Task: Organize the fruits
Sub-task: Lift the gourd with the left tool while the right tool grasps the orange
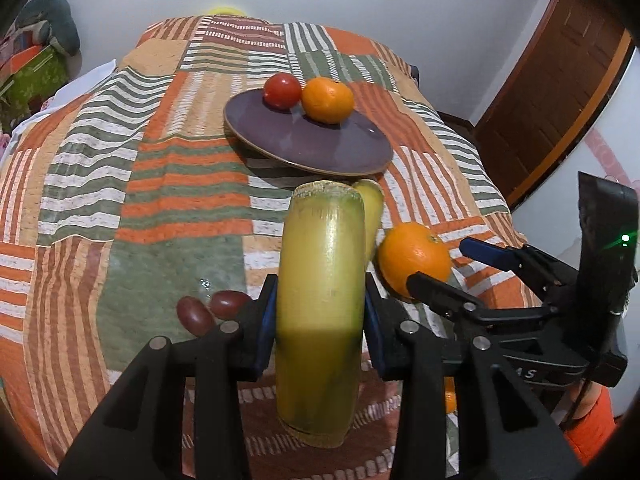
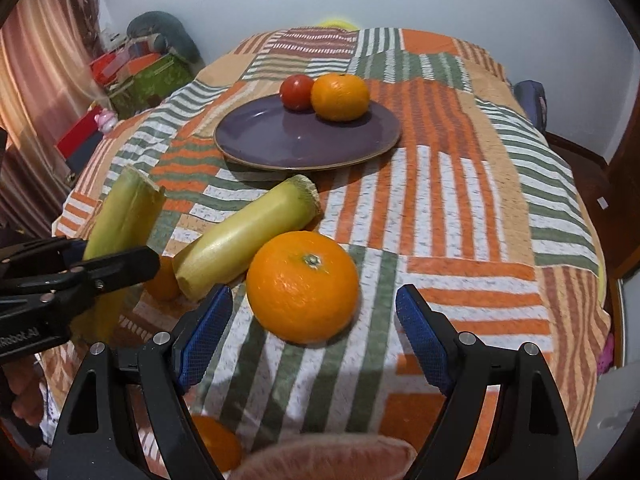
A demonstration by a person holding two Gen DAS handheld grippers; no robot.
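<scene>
Currently left gripper (image 1: 320, 316) clamps a yellow-green stalk (image 1: 320, 280), plate (image 1: 320, 152) ahead; right gripper (image 2: 314, 344) gapes around orange (image 2: 302, 286). Risk: orange rolls off-centre as fingers close.

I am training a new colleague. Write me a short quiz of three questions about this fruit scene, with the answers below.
1. True or false: the left gripper is shut on a sugarcane piece.
2. Multiple choice: what lies on the purple plate? A) two grapes; B) a tomato and a small orange; C) nothing.
3. Fill in: the right gripper is ____, with the big orange lying on the striped cloth in front of its fingers.

Key:
1. True; its pads press both sides of the piece.
2. B.
3. Open; neither finger touches the fruit.
</scene>
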